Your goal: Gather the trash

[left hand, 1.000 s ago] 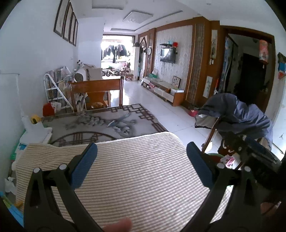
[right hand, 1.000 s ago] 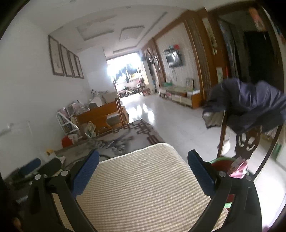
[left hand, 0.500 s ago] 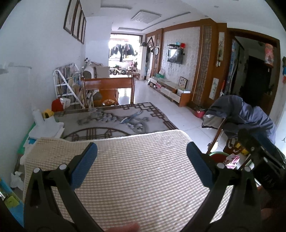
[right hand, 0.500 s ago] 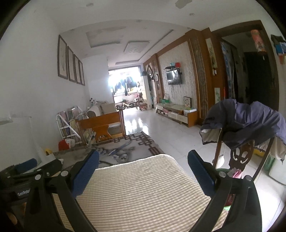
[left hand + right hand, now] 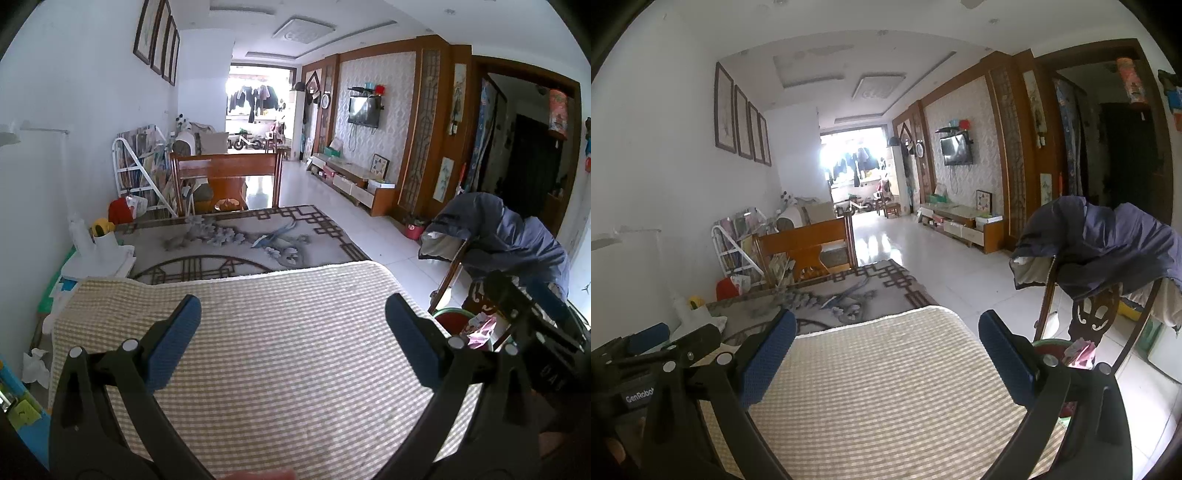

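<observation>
Both grippers hover over a checked beige cloth [image 5: 288,350] that covers the near end of a table. My left gripper [image 5: 293,341] is open with nothing between its blue pads. My right gripper [image 5: 886,354] is open too and holds nothing. A green-rimmed bin [image 5: 452,318] with a red liner stands on the floor to the right of the table; pink wrappers [image 5: 480,328] stick out of it, and the bin [image 5: 1049,347] also shows in the right wrist view. A crumpled white tissue [image 5: 35,365] lies at the table's left edge.
A wooden chair draped with a dark blue jacket [image 5: 509,236] stands right beside the bin. Beyond the cloth lies a patterned grey table cover [image 5: 236,240]. A white box with a bottle [image 5: 99,254] sits at the left, by the wall. Another wooden chair [image 5: 225,177] is at the far end.
Both cameras have tilted and steadied: the left view has shifted so the room stands more upright, and the right view has lifted from a tilted, blurred look. Both grippers stay open.
</observation>
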Demonstrator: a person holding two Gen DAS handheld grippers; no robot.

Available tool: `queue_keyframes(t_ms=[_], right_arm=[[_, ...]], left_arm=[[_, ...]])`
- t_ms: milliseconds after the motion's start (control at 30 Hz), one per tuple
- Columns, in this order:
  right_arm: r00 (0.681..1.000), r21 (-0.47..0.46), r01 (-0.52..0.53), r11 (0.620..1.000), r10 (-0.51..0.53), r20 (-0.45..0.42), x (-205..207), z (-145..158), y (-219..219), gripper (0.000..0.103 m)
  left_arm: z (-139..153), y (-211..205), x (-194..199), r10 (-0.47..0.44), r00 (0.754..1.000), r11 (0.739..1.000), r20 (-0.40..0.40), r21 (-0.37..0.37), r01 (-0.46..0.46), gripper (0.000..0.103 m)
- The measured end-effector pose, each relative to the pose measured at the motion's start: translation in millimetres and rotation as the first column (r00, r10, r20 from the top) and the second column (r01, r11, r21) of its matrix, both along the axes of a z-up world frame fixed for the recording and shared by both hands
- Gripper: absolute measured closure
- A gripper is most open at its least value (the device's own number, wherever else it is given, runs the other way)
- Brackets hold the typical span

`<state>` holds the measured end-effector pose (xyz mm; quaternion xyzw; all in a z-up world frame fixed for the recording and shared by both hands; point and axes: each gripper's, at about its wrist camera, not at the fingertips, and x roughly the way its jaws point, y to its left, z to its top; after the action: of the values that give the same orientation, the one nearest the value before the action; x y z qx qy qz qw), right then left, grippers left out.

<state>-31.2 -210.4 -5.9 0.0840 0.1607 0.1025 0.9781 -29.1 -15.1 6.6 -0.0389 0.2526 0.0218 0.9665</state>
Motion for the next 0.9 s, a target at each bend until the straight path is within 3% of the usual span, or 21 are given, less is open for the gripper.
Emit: queue_keyframes(t_ms=[667, 767, 900], right_arm=[[0.998, -0.011, -0.014, 1.000, 0.013, -0.059, 12.0, -11.1, 3.9, 0.007], [0.996, -0.016, -0.023, 1.000, 0.022, -0.091, 18.6, -17.9, 6.0, 0.007], [0.979, -0.023, -0.057, 0.998, 0.051, -0.199, 41.7, -43.6, 9.7, 0.007]], left_arm=[[-7.8, 4.2, 9.6, -0.001, 0.999, 1.000, -0.042, -0.019, 0.000, 0.005], [-9.8, 5.6, 13.1, 0.010, 0.999, 1.000, -0.045, -0.020, -0.011, 0.005], [-20.8, 13.5, 24.2, 0.040, 0.994, 0.998, -0.105, -0.043, -0.045, 0.005]])
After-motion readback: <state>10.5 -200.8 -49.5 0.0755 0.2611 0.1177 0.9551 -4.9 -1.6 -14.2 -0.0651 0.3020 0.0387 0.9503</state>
